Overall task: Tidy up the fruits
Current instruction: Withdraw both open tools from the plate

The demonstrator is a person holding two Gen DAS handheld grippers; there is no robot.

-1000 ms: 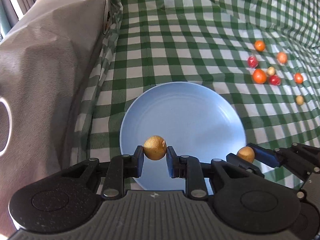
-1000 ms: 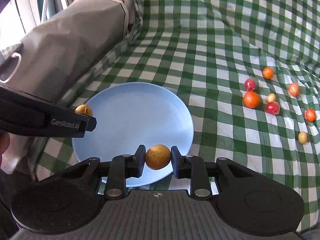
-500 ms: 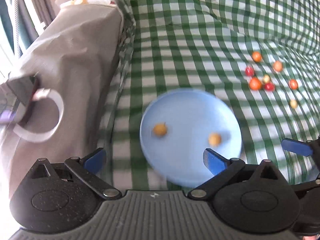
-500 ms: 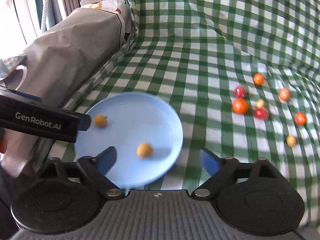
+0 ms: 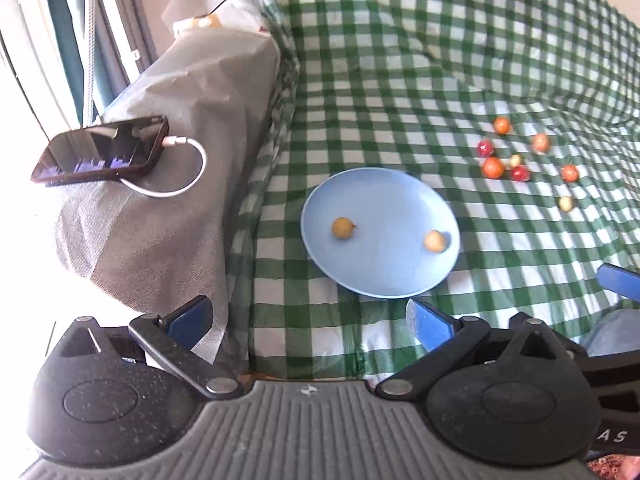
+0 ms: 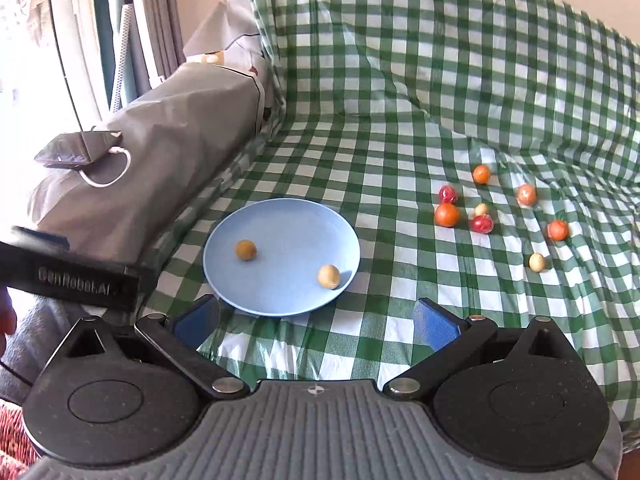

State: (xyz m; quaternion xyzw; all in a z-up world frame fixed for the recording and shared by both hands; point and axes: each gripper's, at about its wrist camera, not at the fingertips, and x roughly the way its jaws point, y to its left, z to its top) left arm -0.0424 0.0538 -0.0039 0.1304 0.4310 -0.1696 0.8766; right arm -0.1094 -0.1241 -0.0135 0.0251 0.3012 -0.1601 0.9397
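Both claws just let go: left claw (image 5: 308, 316) sits wide and empty, right claw (image 6: 316, 316) is opening, empty. Two small yellow-brown round fruits (image 6: 245, 249) (image 6: 329, 276) now sit on the round pale-blue plate (image 6: 296, 216); eight more wait on the green checked cloth (image 6: 380, 152).

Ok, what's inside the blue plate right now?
The blue plate holds two small yellow-brown fruits, one at left and one near the right rim, apart. Nothing covers its inside; underneath is hidden.

Green-and-white checked cloth (image 6: 400, 152), pale blue plate (image 6: 296, 220), grey cover (image 6: 176, 120)
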